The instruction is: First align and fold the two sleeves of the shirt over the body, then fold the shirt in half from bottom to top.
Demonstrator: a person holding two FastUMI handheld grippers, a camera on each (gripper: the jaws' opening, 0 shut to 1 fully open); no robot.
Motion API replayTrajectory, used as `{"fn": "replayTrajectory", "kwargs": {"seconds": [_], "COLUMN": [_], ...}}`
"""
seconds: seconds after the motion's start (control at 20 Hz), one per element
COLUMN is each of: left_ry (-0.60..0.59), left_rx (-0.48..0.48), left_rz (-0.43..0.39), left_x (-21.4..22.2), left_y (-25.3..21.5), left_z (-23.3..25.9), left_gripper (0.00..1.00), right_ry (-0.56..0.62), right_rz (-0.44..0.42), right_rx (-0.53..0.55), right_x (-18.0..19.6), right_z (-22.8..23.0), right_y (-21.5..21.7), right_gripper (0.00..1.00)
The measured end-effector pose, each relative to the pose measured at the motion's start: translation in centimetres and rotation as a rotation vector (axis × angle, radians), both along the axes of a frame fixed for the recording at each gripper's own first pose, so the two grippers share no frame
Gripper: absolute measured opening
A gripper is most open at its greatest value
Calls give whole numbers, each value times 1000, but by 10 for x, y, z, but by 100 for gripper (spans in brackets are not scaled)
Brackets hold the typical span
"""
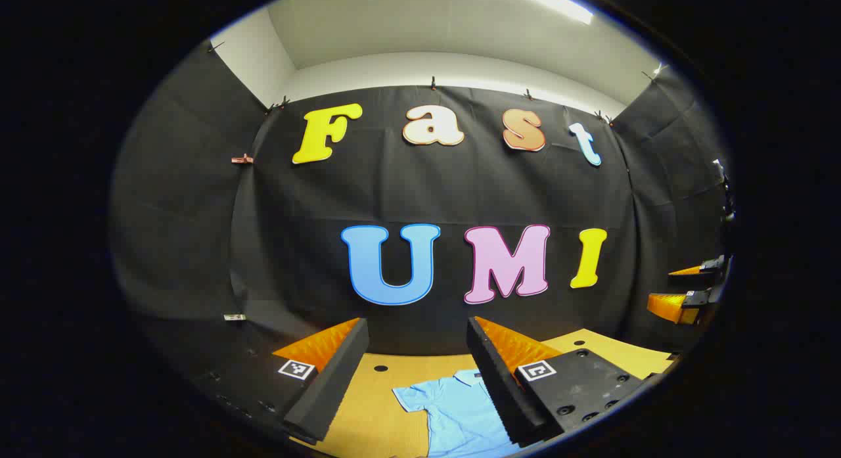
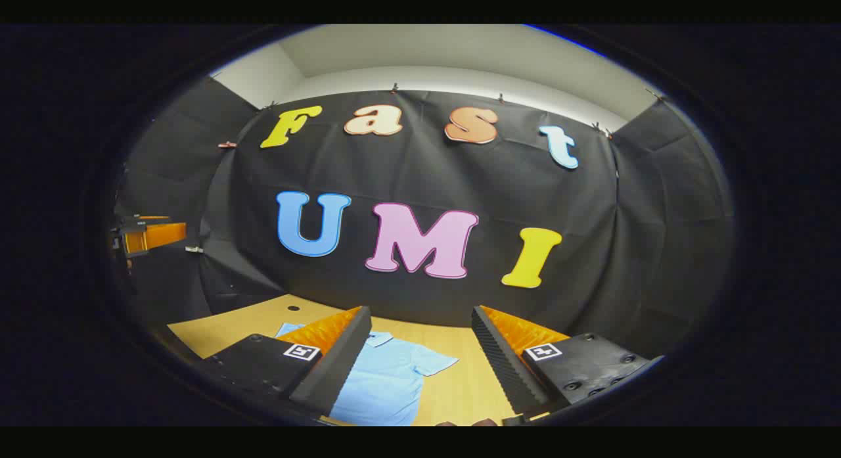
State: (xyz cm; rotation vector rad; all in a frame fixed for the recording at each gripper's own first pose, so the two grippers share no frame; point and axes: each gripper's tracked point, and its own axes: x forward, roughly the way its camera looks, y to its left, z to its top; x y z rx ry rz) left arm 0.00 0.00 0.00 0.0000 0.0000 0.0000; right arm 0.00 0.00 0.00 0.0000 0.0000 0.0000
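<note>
Booth: black cloth wall point(image 1: 460, 195) on three sides, white ceiling with a light strip point(image 1: 552, 1) at 1 o'clock in the left gripper view. Wooden table point(image 1: 368, 412) runs along the bottom of both views.

Light blue polo shirt point(image 1: 460, 412) lies flat on the table, collar toward the wall, sleeves spread out, nothing folded yet. In the left gripper view it sits at 6 o'clock, one short sleeve out toward 7 o'clock, right part hidden behind the finger. In the right gripper view the polo shirt point(image 2: 387, 379) is at 6–7 o'clock, one sleeve out toward 5 o'clock, left part hidden behind the finger.

Left gripper point(image 1: 415, 330): fingers spread wide, nothing between them, held above the table, not touching the shirt. Also shows at 9 o'clock in the right gripper view point(image 2: 144, 236), far off at the edge; spread can't be judged there.

Right gripper point(image 2: 420, 317): fingers spread wide, nothing gripped, above the table, clear of the shirt. Seen at 3 o'clock in the left gripper view point(image 1: 683, 290), two fingers apart, one above the other.

Both cameras point mostly at the wall, table low in view.
</note>
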Motion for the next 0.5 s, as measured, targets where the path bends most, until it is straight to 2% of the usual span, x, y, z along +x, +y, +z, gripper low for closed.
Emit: {"fn": "replayTrajectory", "kwargs": {"seconds": [0.3,0.35,0.4,0.5], "left_ry": [3,5,6,16], "left_rx": [-10,-13,-14,-10], "left_rz": [-56,-62,-69,-67], "left_x": [5,4,2,-1], "left_y": [-14,-15,-16,-14], "left_z": [-3,-5,-5,-8], "left_gripper": [96,100,96,96], "right_ry": [41,49,50,46], "right_rz": [-34,-44,-49,-53], "right_rx": [35,25,16,0], "right_x": [-2,-3,-4,-5], "right_z": [-6,-9,-9,-10], "right_y": [-11,-13,-15,-16], "right_gripper": [97,97,97,97]}}
